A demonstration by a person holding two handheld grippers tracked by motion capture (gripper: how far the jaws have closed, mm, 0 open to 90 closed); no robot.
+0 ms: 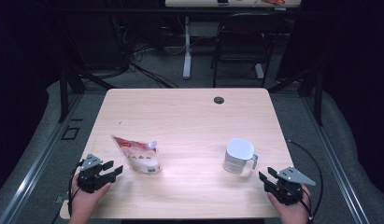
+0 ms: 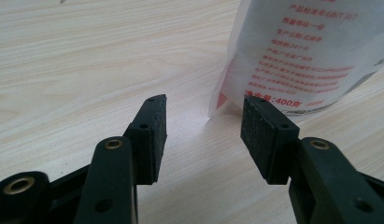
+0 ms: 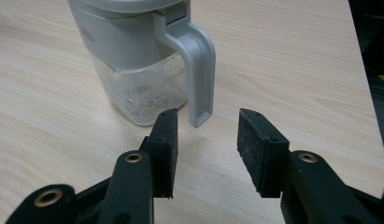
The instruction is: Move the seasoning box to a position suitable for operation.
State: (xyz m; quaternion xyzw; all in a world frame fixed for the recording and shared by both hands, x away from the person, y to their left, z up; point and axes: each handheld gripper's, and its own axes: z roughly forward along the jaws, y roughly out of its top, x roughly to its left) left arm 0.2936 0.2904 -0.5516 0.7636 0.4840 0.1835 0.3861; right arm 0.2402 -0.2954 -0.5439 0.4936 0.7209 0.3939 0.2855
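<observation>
Lying pouch [image 1: 139,155] | jug [image 1: 238,156]: white grains inside | both hand-held grippers wide, empty

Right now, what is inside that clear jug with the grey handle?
The clear jug with the grey handle shows whitish residue on its lower wall; the grey band hides the upper part.

The high view looks forward and down over the whole table [image 1: 189,116]. The left gripper view sits low and close, facing the pouch [image 2: 302,51] at one o'clock. The right gripper view, equally near, faces the jug [image 3: 138,60] at eleven o'clock. Both show tabletop that the high view also covers.
</observation>
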